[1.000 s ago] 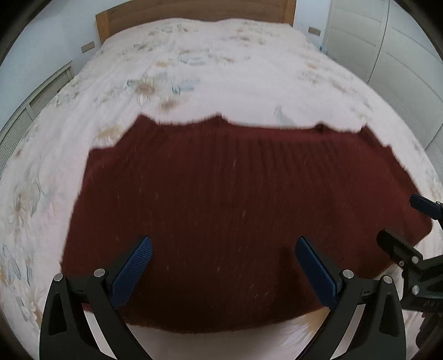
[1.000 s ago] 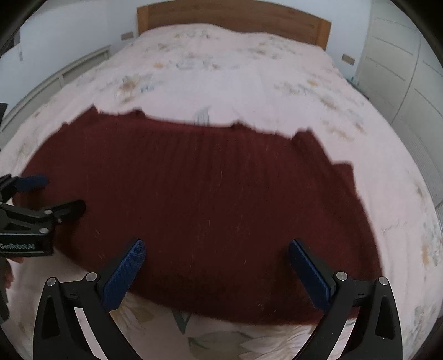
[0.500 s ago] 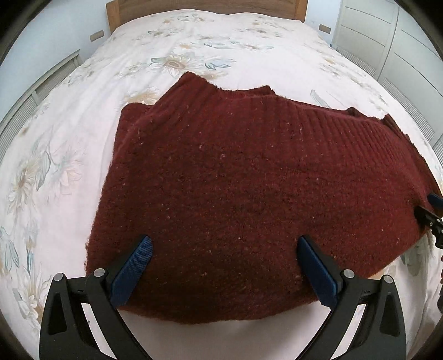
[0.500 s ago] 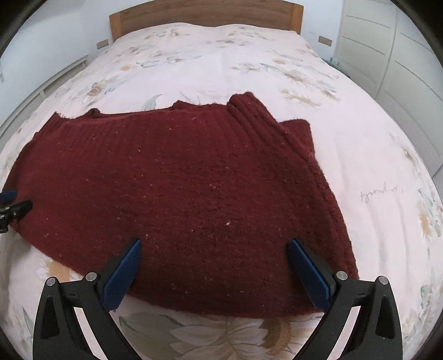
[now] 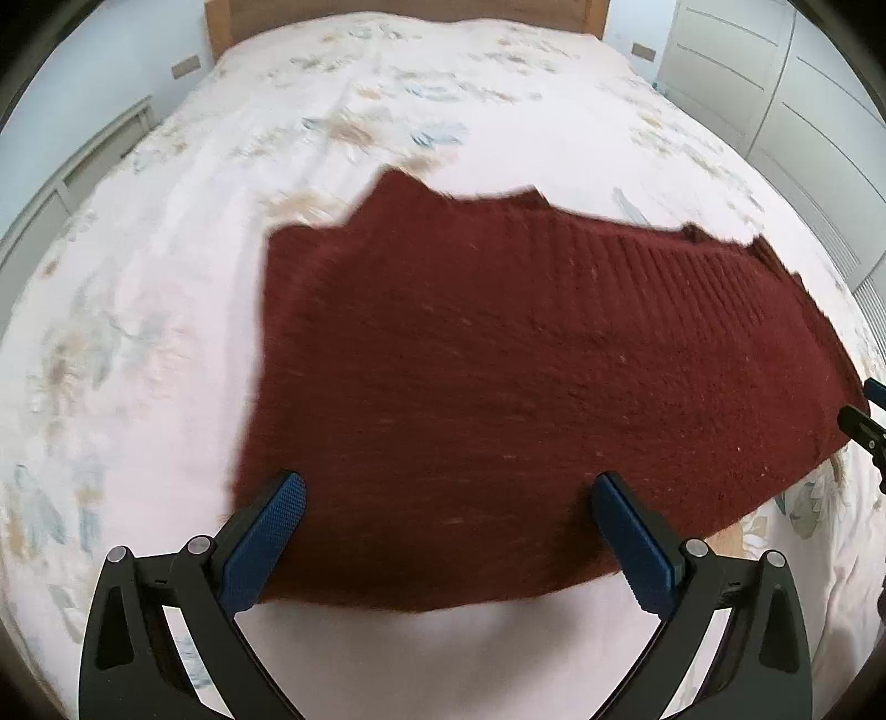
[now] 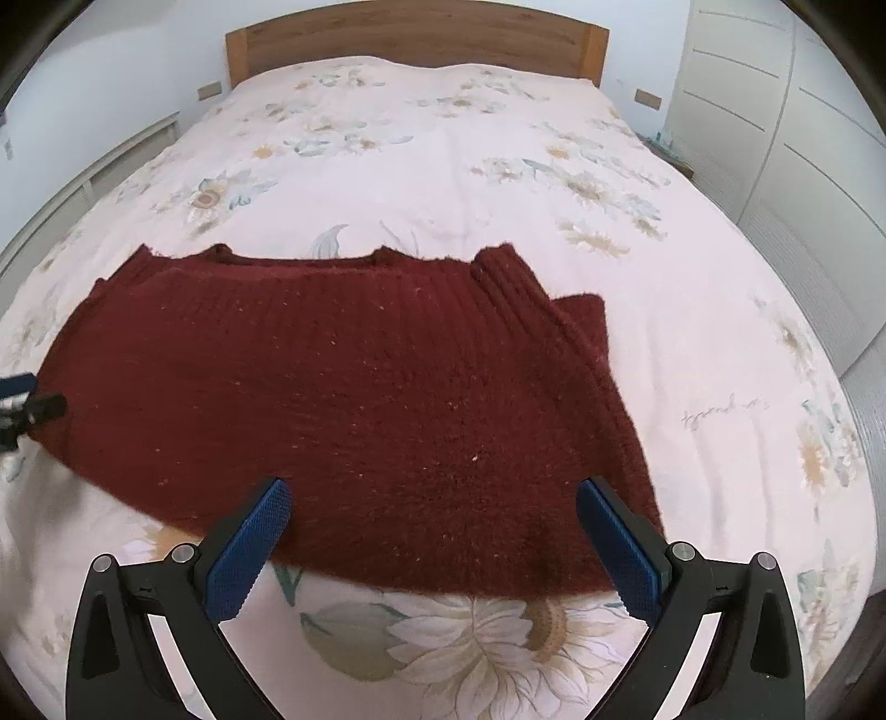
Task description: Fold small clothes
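A dark red knitted sweater [image 5: 526, 376] [image 6: 343, 399] lies flat on the bed, its ribbed edge on the far side and a folded-in part at its right end. My left gripper [image 5: 448, 498] hangs open above the sweater's near left portion, nothing between its blue pads. Over the near right portion my right gripper [image 6: 434, 504] is open too and holds nothing. Each gripper's tip shows at the edge of the other's view, beside the sweater's ends.
The bed [image 6: 692, 343] has a pale floral cover and a wooden headboard [image 6: 415, 39] at the far end. White wardrobe doors [image 6: 803, 111] line the right side. A low white unit [image 5: 66, 177] runs along the left wall.
Both views have pulled back and up from the sweater, which now looks smaller and farther. The left view has swung left, so more bedcover shows there. Both grippers stayed open.
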`<state>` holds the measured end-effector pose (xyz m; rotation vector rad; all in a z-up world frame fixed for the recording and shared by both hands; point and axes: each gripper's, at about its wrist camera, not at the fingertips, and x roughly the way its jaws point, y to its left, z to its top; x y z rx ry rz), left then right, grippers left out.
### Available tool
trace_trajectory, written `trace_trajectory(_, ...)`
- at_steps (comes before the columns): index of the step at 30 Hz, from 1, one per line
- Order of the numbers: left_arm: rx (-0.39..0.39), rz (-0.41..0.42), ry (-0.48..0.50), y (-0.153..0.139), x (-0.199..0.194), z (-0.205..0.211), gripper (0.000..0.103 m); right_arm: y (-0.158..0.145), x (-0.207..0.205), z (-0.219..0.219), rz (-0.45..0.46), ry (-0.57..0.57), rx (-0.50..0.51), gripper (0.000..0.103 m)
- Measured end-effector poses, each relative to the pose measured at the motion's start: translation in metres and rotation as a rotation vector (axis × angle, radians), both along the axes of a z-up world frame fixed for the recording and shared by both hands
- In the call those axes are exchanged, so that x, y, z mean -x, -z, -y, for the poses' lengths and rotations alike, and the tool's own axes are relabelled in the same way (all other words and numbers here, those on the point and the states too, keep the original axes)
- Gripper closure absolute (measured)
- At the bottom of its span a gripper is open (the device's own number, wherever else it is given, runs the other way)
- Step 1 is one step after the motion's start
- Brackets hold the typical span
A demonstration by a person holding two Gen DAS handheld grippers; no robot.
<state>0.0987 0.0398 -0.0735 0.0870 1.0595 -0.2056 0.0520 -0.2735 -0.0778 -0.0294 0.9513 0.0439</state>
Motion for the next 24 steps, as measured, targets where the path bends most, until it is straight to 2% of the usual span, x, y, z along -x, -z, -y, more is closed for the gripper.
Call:
trace_trajectory(3, 0.019, 0.011, -0.039, -0.012, -0.002, -0.024, 0.001, -0.007, 0.005, -0.004, -0.001, -0.007, -0.006, 0.0)
trace_trajectory(6, 0.048, -0.023, -0.111, -0.012, -0.007, -0.054, 0.001, -0.008, 0.013, -0.008, -0.013, -0.017, -0.009, 0.0)
trace_trajectory(9, 0.111, -0.094, -0.206, -0.003, -0.015, -0.082, 0.001, -0.004, 0.019, -0.009, -0.03, -0.021, -0.011, 0.0)
trace_trajectory(11, 0.166, -0.139, -0.233, 0.005, -0.02, -0.093, 0.001, -0.002, 0.021, -0.009, -0.04, -0.017, -0.019, 0.0)
trace_trajectory(18, 0.189, -0.213, -0.197, 0.031, -0.034, -0.085, 0.001, 0.007, 0.031, -0.001, -0.074, 0.004, -0.012, 0.0)
trace_trajectory(24, 0.165, -0.207, -0.171, 0.042, -0.044, -0.074, 0.001, 0.01, 0.034, 0.009, -0.081, 0.032, -0.019, 0.0)
